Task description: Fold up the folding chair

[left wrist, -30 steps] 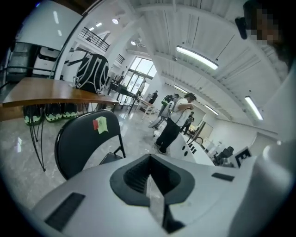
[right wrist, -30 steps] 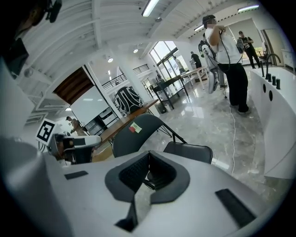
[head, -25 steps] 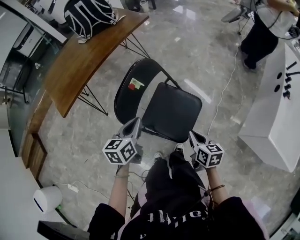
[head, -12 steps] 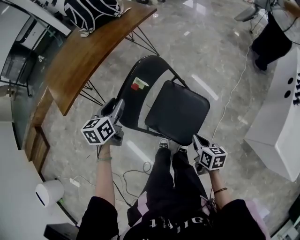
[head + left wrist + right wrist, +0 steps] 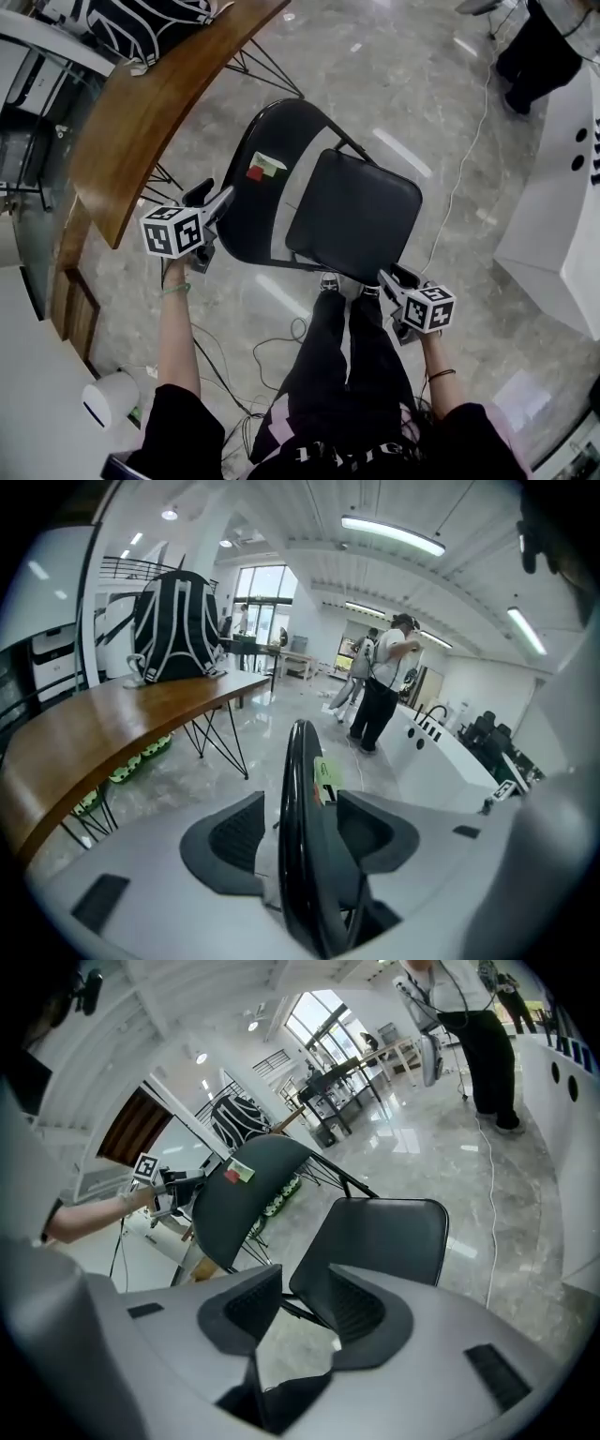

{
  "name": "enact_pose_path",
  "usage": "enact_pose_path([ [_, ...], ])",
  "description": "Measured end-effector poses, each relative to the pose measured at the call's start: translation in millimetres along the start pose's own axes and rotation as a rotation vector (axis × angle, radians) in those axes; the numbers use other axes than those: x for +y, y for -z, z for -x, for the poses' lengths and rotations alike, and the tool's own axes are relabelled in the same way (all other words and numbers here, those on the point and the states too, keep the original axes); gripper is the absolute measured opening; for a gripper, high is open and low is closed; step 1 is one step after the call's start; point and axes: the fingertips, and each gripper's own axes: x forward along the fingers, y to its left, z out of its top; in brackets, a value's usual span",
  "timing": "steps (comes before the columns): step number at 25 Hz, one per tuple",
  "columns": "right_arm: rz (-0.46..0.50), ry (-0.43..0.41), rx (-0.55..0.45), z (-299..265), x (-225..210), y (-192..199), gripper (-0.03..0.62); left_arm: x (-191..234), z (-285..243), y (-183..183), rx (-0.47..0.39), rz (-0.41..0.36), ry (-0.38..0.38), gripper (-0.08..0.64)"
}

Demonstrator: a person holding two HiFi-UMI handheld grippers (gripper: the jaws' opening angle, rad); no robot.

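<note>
Left gripper (image 5: 217,199): fingers (image 5: 230,841) opening, straddling backrest (image 5: 281,131) left rim, not pressing.
Centre: folding chair (image 5: 319,187) open on floor (image 5: 403,84).
Right gripper (image 5: 394,279): fingers (image 5: 246,1312) opening, empty, near seat (image 5: 361,216) near-right corner.
Best: clamp rim squarely before lifting seat.

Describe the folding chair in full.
The folding chair stands unfolded on the polished stone-look floor beside a wooden table. It is black: a glossy curved backrest bearing a red-and-green sticker, a matte seat, thin dark tubing. The backrest's edge sits between the left gripper's opening jaws; the right gripper, also opening, hovers empty by the seat's nearest corner.
</note>
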Motion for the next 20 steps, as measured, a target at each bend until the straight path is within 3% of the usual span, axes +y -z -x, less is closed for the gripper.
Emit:
enact_pose_path([
  [3, -0.031, 0.045, -0.013, -15, -16, 4, 0.147, 3, -13, 8, 0.053, -0.028, 0.032, 0.225],
  [9, -0.036, 0.138, 0.020, -41, -63, 22, 0.226, -3, -32, 22, 0.104, -0.047, 0.088, 0.225],
  [12, -0.041, 0.172, 0.039, -52, -91, 37, 0.244, -3, -33, 27, 0.121, -0.103, 0.064, 0.216],
  [14, -0.040, 0.194, 0.057, -60, -113, 49, 0.252, 0, -34, 28, 0.112, -0.148, 0.031, 0.172],
  [20, -0.071, 0.218, 0.100, -83, -167, 75, 0.284, 0, -39, 28, 0.102, -0.165, 0.014, 0.167],
])
